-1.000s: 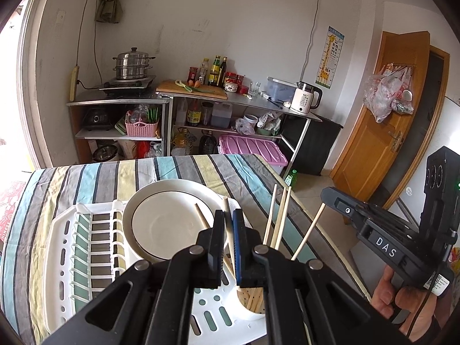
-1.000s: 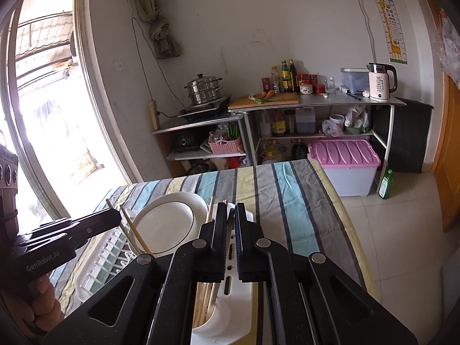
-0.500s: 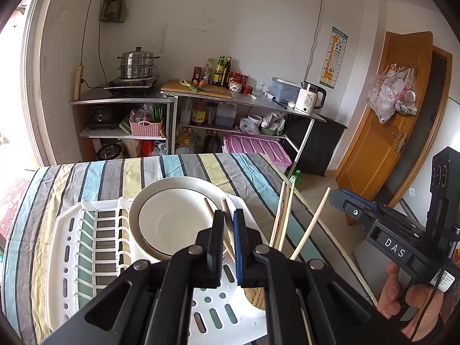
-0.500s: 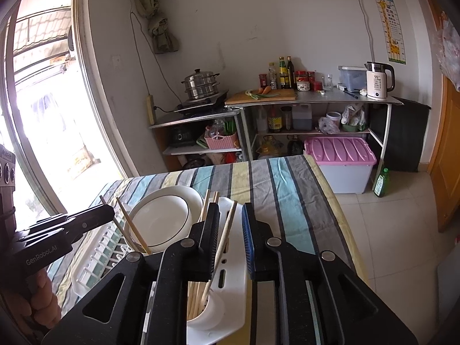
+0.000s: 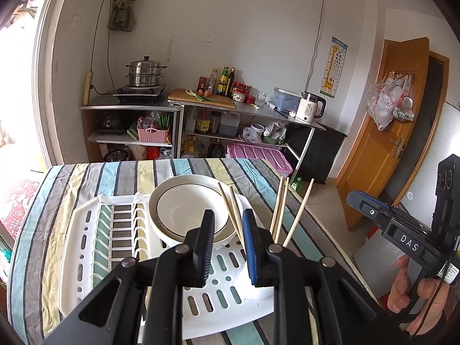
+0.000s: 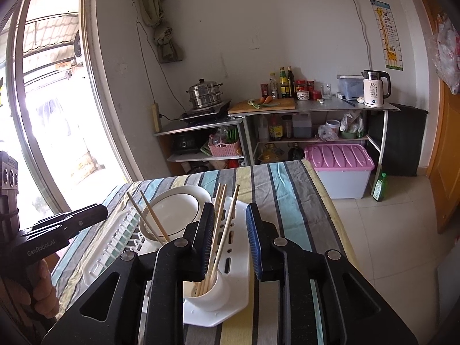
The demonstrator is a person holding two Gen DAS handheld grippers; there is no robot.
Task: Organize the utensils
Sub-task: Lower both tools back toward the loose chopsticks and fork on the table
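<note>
L gripper (image 5: 227, 240) and R gripper (image 6: 230, 238): jaws just been opening, now apart, nothing clamped; sticks merely stand in the gaps. Chopsticks (image 6: 218, 230) sit upright in the white cup (image 6: 208, 293) on the rack (image 5: 86, 230), bowl (image 5: 187, 212) at 10 o'clock of the cup, so the job looks about done, prob. only backing off left. R view shows cup interior; L view hides most of it but shows the rack's slots.

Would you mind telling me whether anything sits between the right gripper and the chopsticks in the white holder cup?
Nothing visible does: the right gripper is open with the chopsticks standing between its jaws, untouched, in the holder cup.
</note>
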